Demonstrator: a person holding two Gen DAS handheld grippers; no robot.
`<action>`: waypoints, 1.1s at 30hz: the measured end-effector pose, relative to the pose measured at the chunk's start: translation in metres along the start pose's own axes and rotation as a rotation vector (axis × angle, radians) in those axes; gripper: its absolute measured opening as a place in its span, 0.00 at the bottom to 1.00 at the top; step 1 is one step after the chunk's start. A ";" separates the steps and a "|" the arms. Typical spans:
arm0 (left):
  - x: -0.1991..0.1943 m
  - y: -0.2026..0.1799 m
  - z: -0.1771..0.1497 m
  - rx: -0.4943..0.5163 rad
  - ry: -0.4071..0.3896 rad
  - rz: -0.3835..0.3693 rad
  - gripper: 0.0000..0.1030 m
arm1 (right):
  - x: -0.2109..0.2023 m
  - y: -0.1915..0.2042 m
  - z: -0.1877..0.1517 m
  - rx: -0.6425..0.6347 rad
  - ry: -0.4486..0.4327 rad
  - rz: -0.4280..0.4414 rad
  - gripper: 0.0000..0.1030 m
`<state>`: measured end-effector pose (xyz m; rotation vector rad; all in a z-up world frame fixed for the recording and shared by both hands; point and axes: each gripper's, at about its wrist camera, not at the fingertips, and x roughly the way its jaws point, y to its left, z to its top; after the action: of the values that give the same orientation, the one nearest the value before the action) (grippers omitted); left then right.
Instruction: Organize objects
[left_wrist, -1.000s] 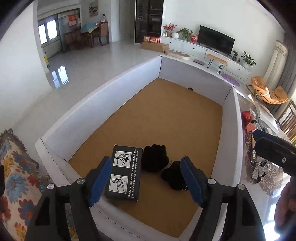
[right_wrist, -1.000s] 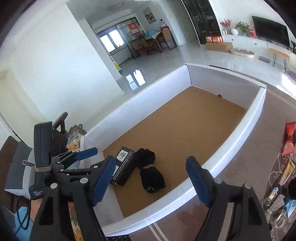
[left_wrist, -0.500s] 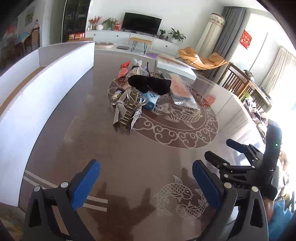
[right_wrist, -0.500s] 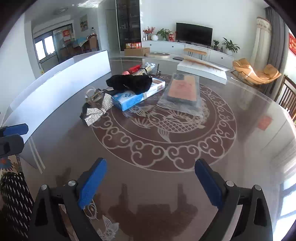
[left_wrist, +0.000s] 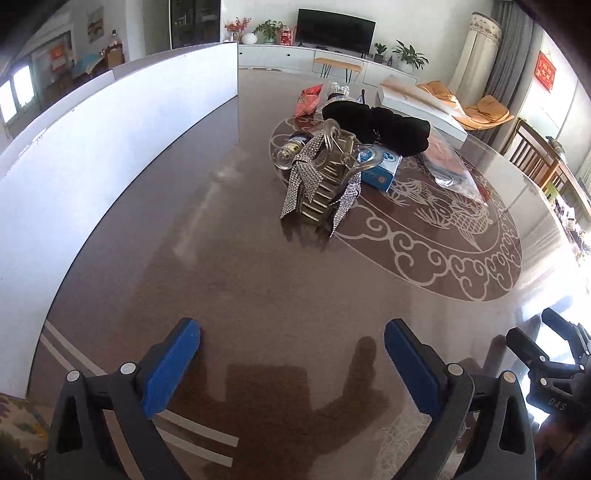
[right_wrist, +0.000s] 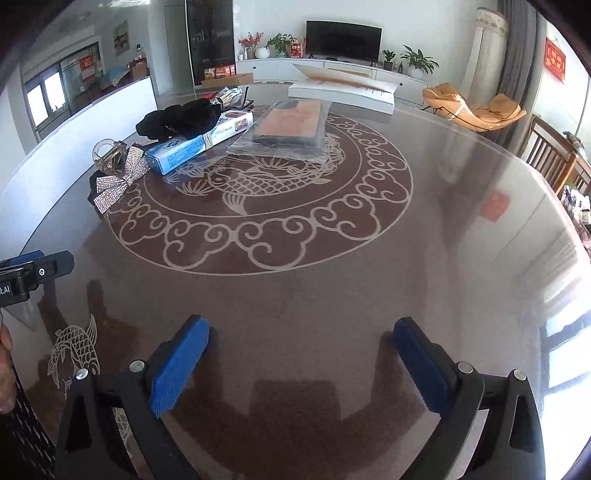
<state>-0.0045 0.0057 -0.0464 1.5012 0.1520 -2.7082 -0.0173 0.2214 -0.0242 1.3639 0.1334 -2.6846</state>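
Both grippers, left (left_wrist: 291, 354) and right (right_wrist: 301, 350), stand wide and empty, jaws having just opened; the rhinestone bow clip (left_wrist: 319, 181), upper centre, probably suits a level, centred approach.

A dark television (right_wrist: 343, 37) is standing on a long white cabinet (right_wrist: 332, 70) with potted plants (right_wrist: 419, 61) flanking it, while an orange lounge chair (right_wrist: 476, 107) is sitting near grey curtains (right_wrist: 521, 55).
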 end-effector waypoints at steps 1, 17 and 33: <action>0.002 -0.005 -0.001 0.021 0.003 0.013 0.99 | 0.002 -0.002 0.001 0.013 0.007 0.010 1.00; 0.003 -0.016 -0.004 0.087 0.011 0.030 1.00 | 0.001 -0.001 0.001 0.010 0.006 0.004 1.00; 0.001 -0.015 -0.004 0.084 0.011 0.033 1.00 | 0.001 -0.001 0.001 0.010 0.006 0.003 1.00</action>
<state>-0.0034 0.0213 -0.0483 1.5262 0.0134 -2.7131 -0.0189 0.2224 -0.0246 1.3743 0.1187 -2.6820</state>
